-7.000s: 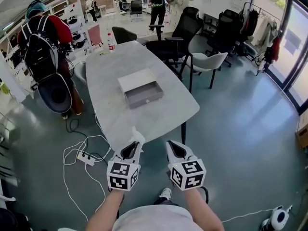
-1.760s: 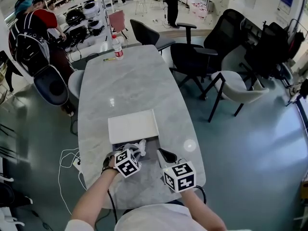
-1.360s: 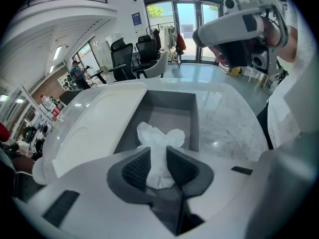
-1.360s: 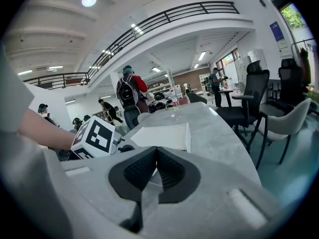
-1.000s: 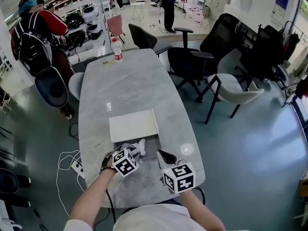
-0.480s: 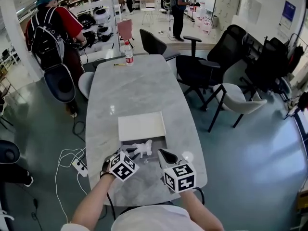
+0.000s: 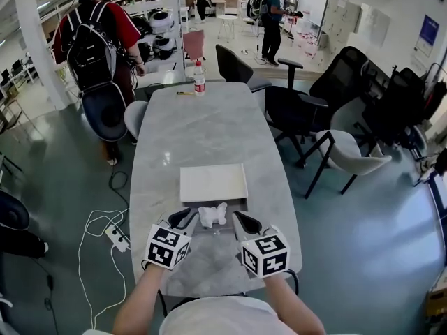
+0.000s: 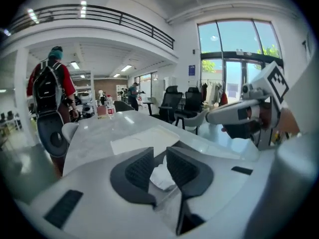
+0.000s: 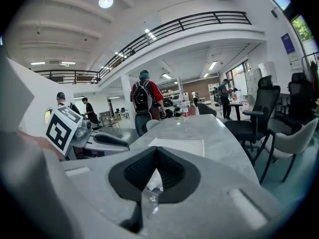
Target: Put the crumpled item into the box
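Two grippers hang low over the near end of the table (image 7: 202, 128), one on each side of the box (image 7: 227, 218). The left gripper (image 7: 183, 218) has its jaws a little apart and holds nothing. Its own view shows the crumpled item (image 7: 211, 215) through the gap, lying beyond the tips and not touching them. The right gripper (image 7: 244, 222) has its jaws closed, with the tips meeting, and I see nothing held between them. The crumpled item is white and lies inside the box, between the two grippers and just at the near edge of the lid (image 7: 213, 182). The lid is white and flat, and it lies on the far part of the box. At the far end of the table stands a bottle (image 7: 200, 77).
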Demonstrator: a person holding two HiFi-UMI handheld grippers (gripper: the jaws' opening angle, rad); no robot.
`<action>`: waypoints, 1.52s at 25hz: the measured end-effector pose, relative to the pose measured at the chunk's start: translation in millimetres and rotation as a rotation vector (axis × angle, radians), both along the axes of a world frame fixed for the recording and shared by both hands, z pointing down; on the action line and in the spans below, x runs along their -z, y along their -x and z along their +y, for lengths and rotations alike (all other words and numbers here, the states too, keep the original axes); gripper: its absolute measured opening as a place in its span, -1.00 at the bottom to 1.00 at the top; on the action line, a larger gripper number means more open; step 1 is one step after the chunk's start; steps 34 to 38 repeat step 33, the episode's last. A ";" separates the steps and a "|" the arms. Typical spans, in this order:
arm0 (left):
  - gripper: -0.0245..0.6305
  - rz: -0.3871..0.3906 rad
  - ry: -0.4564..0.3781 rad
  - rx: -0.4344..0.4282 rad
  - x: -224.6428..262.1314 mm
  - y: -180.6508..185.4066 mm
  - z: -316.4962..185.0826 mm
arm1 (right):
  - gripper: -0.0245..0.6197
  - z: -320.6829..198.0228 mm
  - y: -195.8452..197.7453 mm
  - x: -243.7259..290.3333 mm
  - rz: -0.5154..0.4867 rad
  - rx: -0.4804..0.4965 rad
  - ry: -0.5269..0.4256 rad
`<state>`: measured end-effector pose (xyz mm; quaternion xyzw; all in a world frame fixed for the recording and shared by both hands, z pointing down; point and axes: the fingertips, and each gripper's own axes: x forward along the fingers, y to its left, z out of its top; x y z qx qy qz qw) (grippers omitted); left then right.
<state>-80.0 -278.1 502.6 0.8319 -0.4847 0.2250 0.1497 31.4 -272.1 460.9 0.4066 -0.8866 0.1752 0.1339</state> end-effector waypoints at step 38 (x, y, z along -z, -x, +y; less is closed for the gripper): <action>-0.85 0.182 -0.124 0.170 39.1 27.1 13.0 | -0.91 -0.8 12.2 14.9 0.006 0.007 -0.043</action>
